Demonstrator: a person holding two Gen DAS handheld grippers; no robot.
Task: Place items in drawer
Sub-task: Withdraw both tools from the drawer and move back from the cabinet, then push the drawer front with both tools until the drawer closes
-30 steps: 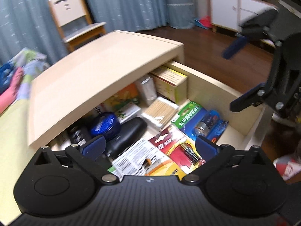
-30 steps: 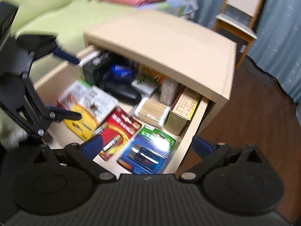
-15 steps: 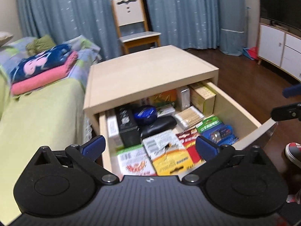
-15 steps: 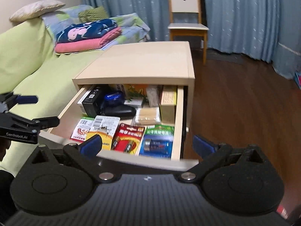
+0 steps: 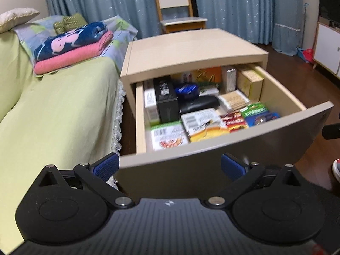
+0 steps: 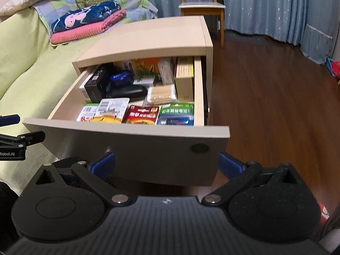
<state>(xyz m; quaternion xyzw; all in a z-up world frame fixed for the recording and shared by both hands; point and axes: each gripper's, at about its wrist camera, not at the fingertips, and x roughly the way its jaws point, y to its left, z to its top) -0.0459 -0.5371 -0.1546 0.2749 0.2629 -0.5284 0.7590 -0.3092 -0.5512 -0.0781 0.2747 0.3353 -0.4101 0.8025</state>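
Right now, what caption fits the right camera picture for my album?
Open right gripper faces a full open drawer, left gripper beside it.

Both wrist views face the open drawer (image 5: 233,148) closely from its front — left and right.

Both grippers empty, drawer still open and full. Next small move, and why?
Probably push the drawer shut. The drawer stands pulled far out of the cabinet, packed with battery packs and boxes, and both the left gripper and right gripper are open, holding nothing, just in front of its front panel. Easing the right gripper forward against that panel looks like the natural step.
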